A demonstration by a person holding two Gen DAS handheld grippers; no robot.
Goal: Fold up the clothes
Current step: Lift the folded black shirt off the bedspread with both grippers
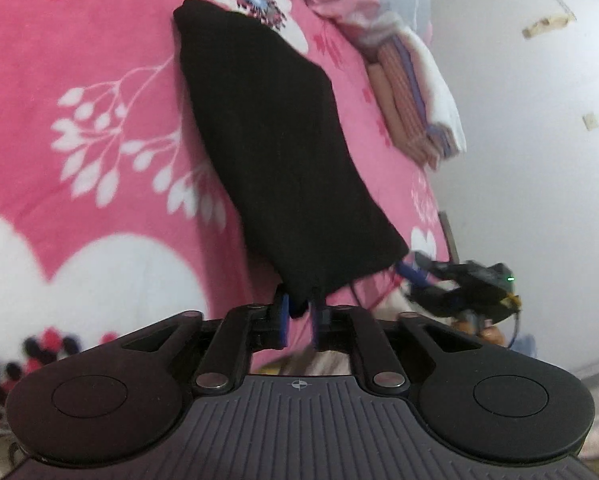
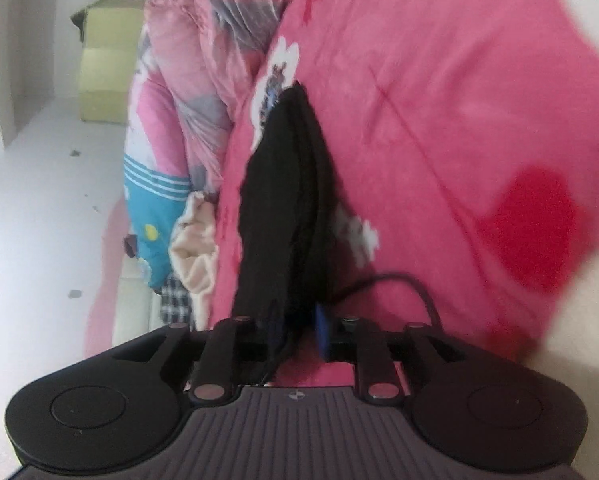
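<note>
- Left wrist view, nearest first: my left gripper (image 1: 299, 314) has its blue-padded fingers closed on the near edge of the black knitted garment (image 1: 267, 152), pinching a corner of it.
- The same view shows the other corner of that near edge held by my right gripper (image 1: 413, 274), off to the right side, its fingers pressed onto the cloth.
- In the right wrist view the garment (image 2: 283, 208) runs edge-on away from that gripper (image 2: 299, 332). The cloth sits between the fingers, and I can make out stacked layers along its side.
- The garment lies as a long narrow strip on the pink fleece blanket with white flowers and hearts (image 1: 99, 80), its near end raised in my grip and its far end resting on the blanket.
- I judge that I am mid-fold: the piece already looks doubled, and I hold one end by both corners.
- The next move calls for both corners travelling together, level and taut, so that the layers do not slip apart.
- Further off, a stack of folded striped and white cloths (image 1: 419, 100) sits beside a rumpled pink quilt (image 2: 187, 80).
</note>
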